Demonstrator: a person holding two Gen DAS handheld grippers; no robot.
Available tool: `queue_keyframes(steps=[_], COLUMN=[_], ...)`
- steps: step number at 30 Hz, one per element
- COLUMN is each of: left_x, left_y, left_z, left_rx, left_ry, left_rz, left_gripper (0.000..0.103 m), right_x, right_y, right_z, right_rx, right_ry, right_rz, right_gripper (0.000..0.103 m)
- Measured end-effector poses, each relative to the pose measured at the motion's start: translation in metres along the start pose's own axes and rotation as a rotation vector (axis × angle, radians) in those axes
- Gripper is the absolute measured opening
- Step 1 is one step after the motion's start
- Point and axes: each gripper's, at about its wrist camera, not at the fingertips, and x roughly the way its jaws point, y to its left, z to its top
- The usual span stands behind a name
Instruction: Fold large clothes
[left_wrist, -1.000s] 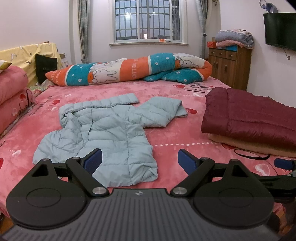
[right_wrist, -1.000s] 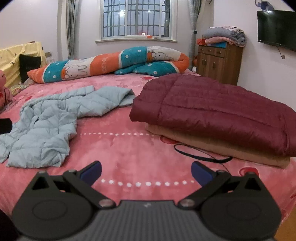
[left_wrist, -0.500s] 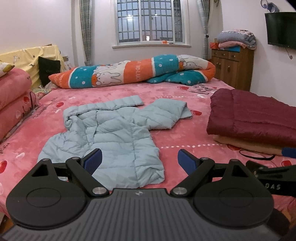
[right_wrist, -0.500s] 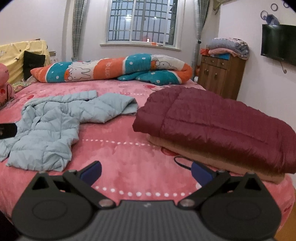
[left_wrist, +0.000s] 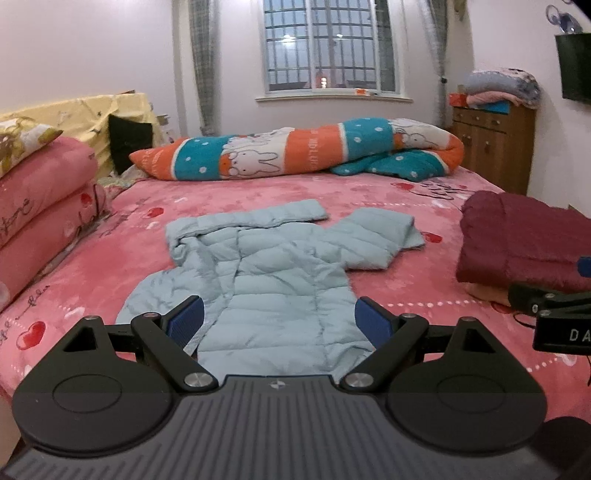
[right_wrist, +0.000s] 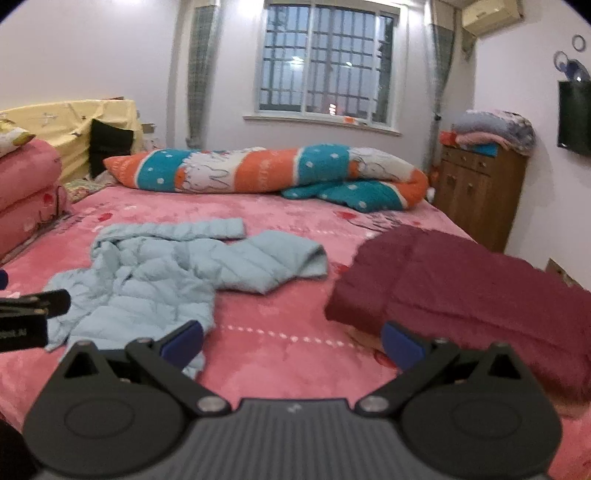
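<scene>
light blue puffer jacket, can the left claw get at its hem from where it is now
Probably yes: the left claw is open and lined up over the light blue puffer jacket near its hem, with nothing between them.

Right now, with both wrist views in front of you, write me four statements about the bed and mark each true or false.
1. The light blue puffer jacket lies spread on the pink bedspread. True.
2. The left tool is shut on the jacket's hem. False: its jaws stand wide open and hold nothing.
3. The folded maroon quilt lies right of the jacket. True.
4. The right tool grips the maroon quilt. False: it is open and holds nothing.
</scene>
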Motion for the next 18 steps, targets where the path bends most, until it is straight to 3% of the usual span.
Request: queue_keyframes(steps=[8,18], left_x=[0.016,0.047], left_y=[0.003,0.012], left_z=[-0.007,-0.029], left_rx=[-0.022,-0.030], left_ry=[0.021,0.071], left_rz=[0.078,0.076], left_gripper=[0.103,0.103], right_x=[0.016,0.052], right_y=[0.025,0.031], right_z=[0.007,-0.011], right_rx=[-0.037,-0.045], right_ry=[0.014,0.058], right_rz=[0.050,0.050], right_gripper=[0.100,0.097])
